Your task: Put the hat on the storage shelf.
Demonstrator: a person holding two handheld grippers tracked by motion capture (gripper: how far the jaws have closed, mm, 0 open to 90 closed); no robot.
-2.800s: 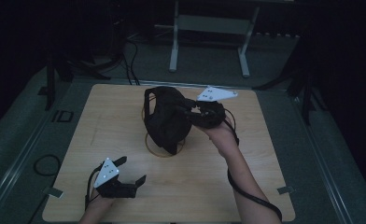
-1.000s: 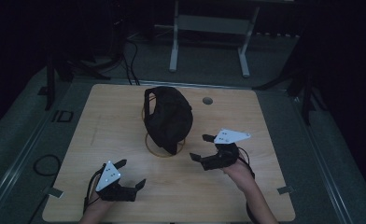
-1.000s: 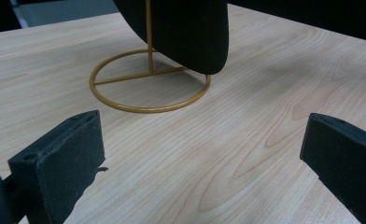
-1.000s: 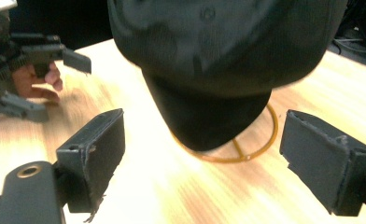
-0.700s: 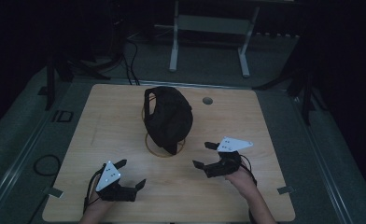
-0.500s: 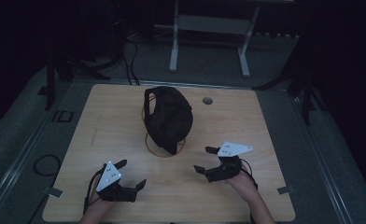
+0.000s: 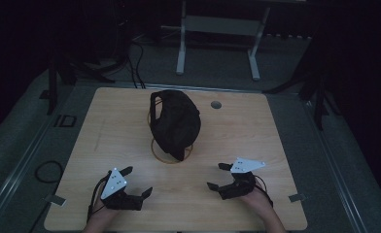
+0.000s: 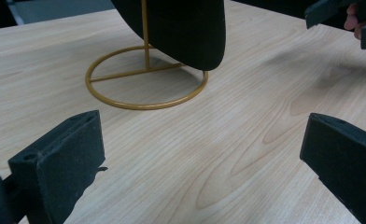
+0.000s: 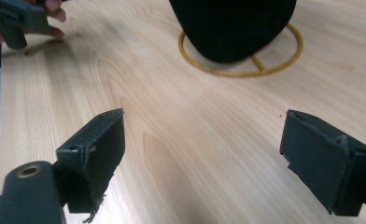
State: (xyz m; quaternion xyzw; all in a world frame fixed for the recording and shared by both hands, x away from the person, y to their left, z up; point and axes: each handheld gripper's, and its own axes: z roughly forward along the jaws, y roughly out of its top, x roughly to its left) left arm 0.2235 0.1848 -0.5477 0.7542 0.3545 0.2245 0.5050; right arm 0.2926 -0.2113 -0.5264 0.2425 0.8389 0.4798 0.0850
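Note:
A black cap (image 7: 175, 122) hangs on a gold wire stand (image 7: 171, 156) at the middle of the wooden table (image 7: 106, 126). The stand's ring base (image 8: 146, 101) and the cap's lower edge (image 8: 181, 28) lie ahead of my left gripper (image 8: 202, 158), which is open with nothing between its jaws. My left gripper (image 7: 136, 180) rests near the front left of the table. My right gripper (image 7: 216, 176) rests at the front right, open and empty, facing the cap (image 9: 232, 28) and ring base (image 9: 241, 65).
A small round grommet (image 7: 216, 104) sits in the table behind the cap on the right. Beyond the table stand a white frame's legs (image 7: 217, 43) and cables on the dark floor. The other hand and gripper (image 9: 17, 18) show far left in the right gripper view.
My right gripper left the cap on the stand, drew back toward the front right of the table and came to rest there, open. The left gripper has stayed put.

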